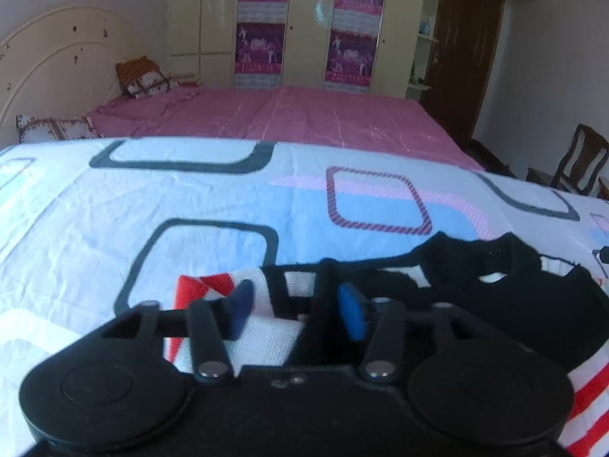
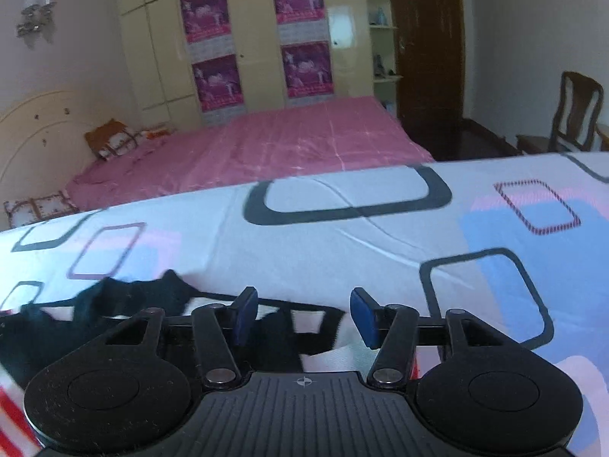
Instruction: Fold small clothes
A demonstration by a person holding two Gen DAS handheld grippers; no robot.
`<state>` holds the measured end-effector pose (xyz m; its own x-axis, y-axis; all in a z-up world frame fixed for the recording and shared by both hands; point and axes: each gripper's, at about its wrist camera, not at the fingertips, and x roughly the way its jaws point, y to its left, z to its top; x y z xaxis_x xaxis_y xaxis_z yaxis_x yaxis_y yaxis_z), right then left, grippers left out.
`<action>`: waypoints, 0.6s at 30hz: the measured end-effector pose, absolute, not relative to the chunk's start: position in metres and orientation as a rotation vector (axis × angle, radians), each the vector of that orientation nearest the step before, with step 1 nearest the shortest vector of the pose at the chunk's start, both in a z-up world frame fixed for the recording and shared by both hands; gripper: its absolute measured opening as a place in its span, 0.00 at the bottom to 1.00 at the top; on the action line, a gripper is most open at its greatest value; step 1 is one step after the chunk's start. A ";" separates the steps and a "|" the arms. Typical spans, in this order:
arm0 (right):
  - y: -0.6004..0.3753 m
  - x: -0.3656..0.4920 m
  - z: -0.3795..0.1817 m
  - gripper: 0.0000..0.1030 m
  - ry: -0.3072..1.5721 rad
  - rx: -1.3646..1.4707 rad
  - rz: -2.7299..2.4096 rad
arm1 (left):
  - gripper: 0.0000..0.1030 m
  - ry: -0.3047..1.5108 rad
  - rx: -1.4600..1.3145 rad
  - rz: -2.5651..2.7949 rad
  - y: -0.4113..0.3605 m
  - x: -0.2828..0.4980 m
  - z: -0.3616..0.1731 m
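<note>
On the patterned sheet (image 1: 114, 198) spread under both cameras, we find the small garment (image 1: 506, 304), a black knit piece with white and red striped parts, lying flat and rumpled. In the left wrist view it fills the lower part of the frame from about 5 o'clock up to 3 o'clock, its black collar edge nearest the sheet's purple-outlined square. Our left gripper (image 1: 298, 310) sits low over the garment with its fingers set wide apart; the left fingertip (image 1: 241, 310) is over the white and red knit and the right one is over the black cloth, and we see nothing pinched between them. Whether the tips touch the fabric we cannot tell. In the right wrist view the garment (image 2: 144, 297) lies at about 8 o'clock, reaching across to the centre beneath the fingers, with a red and white striped strip at the 7 o'clock corner. Our right gripper (image 2: 304, 318) is likewise spread wide, empty between its blue pads (image 2: 363, 318), the right pad over bare sheet (image 2: 342, 243). Beyond the sheet, at 12 o'clock in both views, we see a bed with a pink cover (image 1: 304, 118), a wardrobe bearing purple posters (image 2: 209, 15), a dark door (image 2: 426, 57), and a wooden chair (image 2: 574, 110) at 3 o'clock.
</note>
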<state>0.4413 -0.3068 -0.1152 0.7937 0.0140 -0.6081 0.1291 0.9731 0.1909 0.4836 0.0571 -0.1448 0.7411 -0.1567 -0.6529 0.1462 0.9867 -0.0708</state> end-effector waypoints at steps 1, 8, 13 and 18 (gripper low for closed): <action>-0.303 0.439 -0.112 0.52 0.650 0.219 -0.053 | 0.55 0.711 -0.010 -0.165 0.057 0.481 -0.141; -0.263 0.432 -0.109 0.52 0.678 0.167 0.038 | 0.56 0.723 -0.012 -0.213 0.042 0.464 -0.116; -0.231 0.432 -0.115 0.52 0.712 0.137 0.098 | 0.59 0.729 0.029 -0.287 0.014 0.450 -0.111; -0.218 0.429 -0.132 0.52 0.759 0.099 0.117 | 0.60 0.768 0.080 -0.308 -0.002 0.438 -0.132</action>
